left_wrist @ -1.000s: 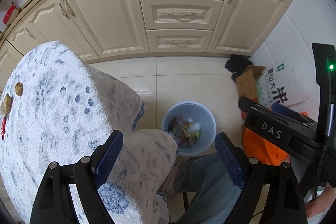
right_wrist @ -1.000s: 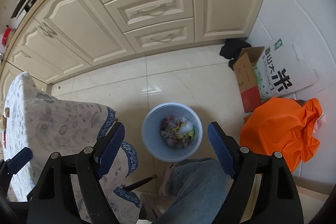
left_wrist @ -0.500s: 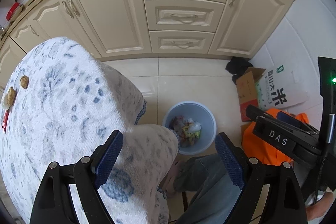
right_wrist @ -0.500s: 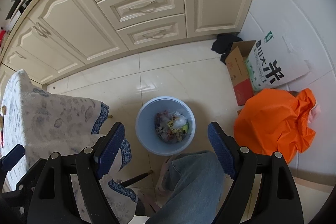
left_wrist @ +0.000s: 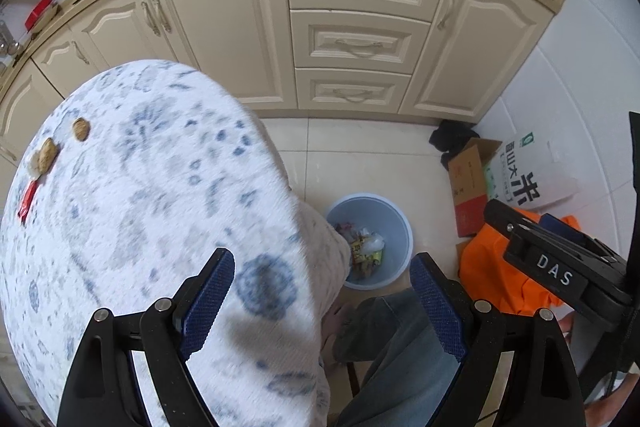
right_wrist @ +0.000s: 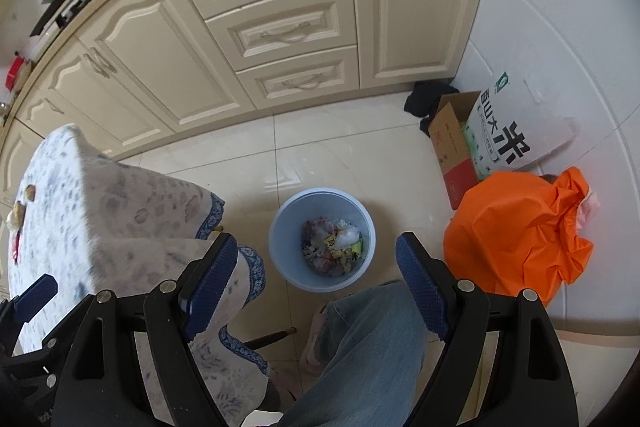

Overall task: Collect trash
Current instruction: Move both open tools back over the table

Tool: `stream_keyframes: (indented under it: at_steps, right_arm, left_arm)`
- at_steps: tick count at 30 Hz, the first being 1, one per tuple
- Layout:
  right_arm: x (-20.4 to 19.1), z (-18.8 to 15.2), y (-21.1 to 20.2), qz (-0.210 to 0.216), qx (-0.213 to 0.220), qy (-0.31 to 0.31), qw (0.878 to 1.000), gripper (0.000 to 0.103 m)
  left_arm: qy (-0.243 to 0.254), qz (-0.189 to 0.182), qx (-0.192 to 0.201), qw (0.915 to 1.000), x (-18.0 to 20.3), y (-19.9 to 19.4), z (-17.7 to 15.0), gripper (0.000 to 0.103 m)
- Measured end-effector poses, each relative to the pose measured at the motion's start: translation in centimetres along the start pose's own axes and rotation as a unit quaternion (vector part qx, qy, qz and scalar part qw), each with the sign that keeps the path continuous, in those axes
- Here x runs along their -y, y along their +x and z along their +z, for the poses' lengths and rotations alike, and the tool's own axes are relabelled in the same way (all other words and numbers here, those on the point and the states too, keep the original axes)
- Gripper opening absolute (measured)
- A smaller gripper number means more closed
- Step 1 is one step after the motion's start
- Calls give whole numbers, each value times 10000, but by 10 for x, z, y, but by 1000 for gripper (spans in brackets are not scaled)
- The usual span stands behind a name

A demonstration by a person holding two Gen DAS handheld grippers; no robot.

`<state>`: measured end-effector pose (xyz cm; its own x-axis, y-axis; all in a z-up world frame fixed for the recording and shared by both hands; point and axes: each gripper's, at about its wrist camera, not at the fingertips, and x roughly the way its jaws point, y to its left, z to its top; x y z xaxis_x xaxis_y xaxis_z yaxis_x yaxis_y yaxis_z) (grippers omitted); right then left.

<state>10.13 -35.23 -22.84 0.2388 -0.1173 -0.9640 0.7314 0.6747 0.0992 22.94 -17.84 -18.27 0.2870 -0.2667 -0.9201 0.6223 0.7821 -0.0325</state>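
Both grippers wide and empty above a kitchen floor with a filled bin.

The left gripper and the right gripper point steeply down, jaws spread wide with nothing between them. The round pale-blue plastic waste bin stands on the cream floor tiles, holding crumpled wrappers. On the bench draped in a white, blue-flowered cloth lie two brown nut-like scraps and a red wrapper near its far-left edge.
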Motion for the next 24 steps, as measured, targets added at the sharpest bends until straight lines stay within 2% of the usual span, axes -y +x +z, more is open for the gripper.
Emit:
stream_keyframes:
  at_steps: [5,14,24]
  right_arm:
    - [-17,-15,-22,26,164,-201,9997,83]
    - [-62,-38,-65,220,623,-310,9973,86]
    - [-143,-63,-90,558,840,-1012,9897,92]
  left_arm:
    - [-97,-61,141,9998,-19,-24,-20,86]
    - [-408,118,502,9978,-72,-72,-58,86]
    - [-981,342,652,9924,-140,-112,-97,87]
